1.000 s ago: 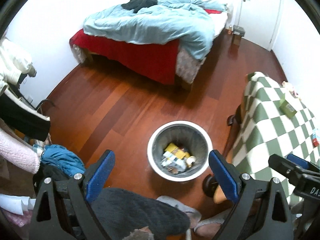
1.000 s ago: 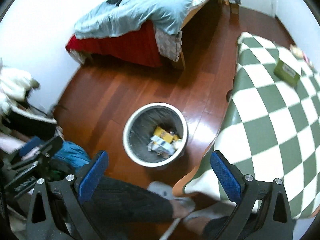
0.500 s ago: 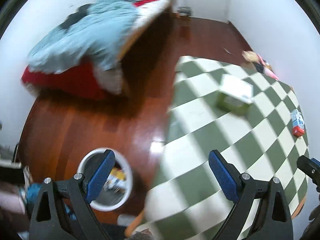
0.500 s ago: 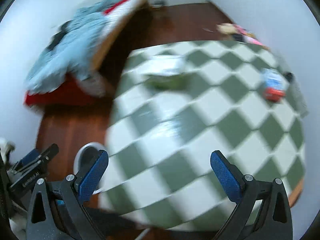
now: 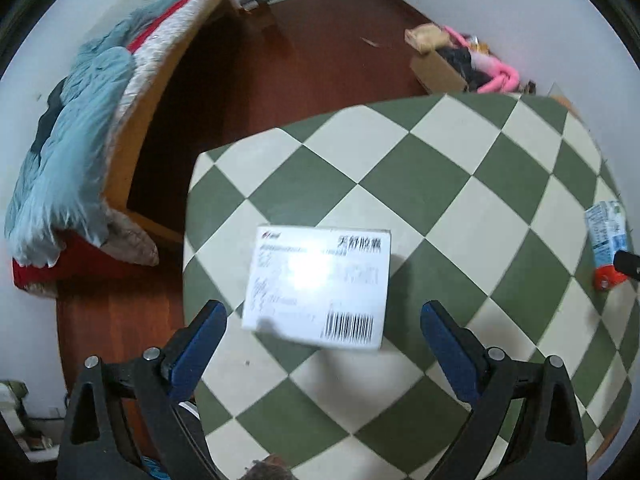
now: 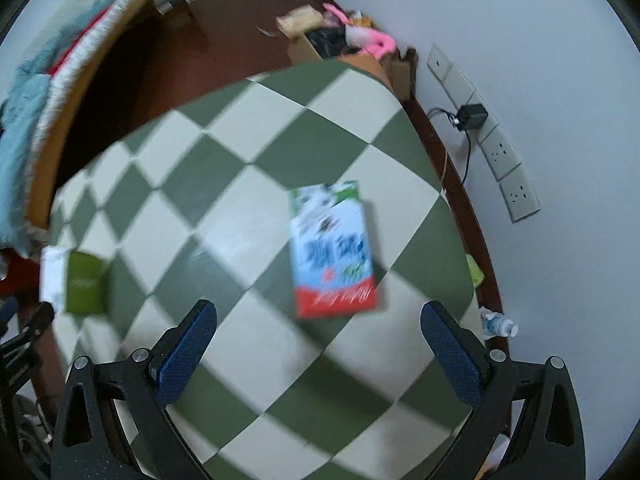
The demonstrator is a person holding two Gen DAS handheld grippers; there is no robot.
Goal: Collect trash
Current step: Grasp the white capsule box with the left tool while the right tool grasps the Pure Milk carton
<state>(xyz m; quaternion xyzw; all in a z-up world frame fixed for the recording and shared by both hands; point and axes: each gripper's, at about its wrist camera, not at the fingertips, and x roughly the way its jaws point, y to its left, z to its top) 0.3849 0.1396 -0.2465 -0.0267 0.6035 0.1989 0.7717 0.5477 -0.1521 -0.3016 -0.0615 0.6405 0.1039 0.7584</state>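
Observation:
A white box with a shipping label and barcode [image 5: 320, 286] lies on the green-and-cream checkered table [image 5: 460, 184]. My left gripper [image 5: 323, 344] is open and empty just above and in front of it. A blue, white and red milk carton [image 6: 332, 252] lies flat on the same table; it also shows at the right edge of the left wrist view [image 5: 606, 244]. My right gripper [image 6: 319, 340] is open and empty, just short of the carton. The same box shows green-sided at the left in the right wrist view [image 6: 80, 284].
A bed with a blue duvet [image 5: 68, 152] stands to the left across the wood floor. A cardboard box with pink and dark items [image 5: 460, 64] sits by the far wall. Wall sockets with a plugged charger [image 6: 472, 116] are right of the table. A small bottle [image 6: 498, 326] lies at the table's right edge.
Both grippers swung right from above the trash bin on the floor to over the table. The left now faces the labelled box, the right the milk carton. Both stayed open.

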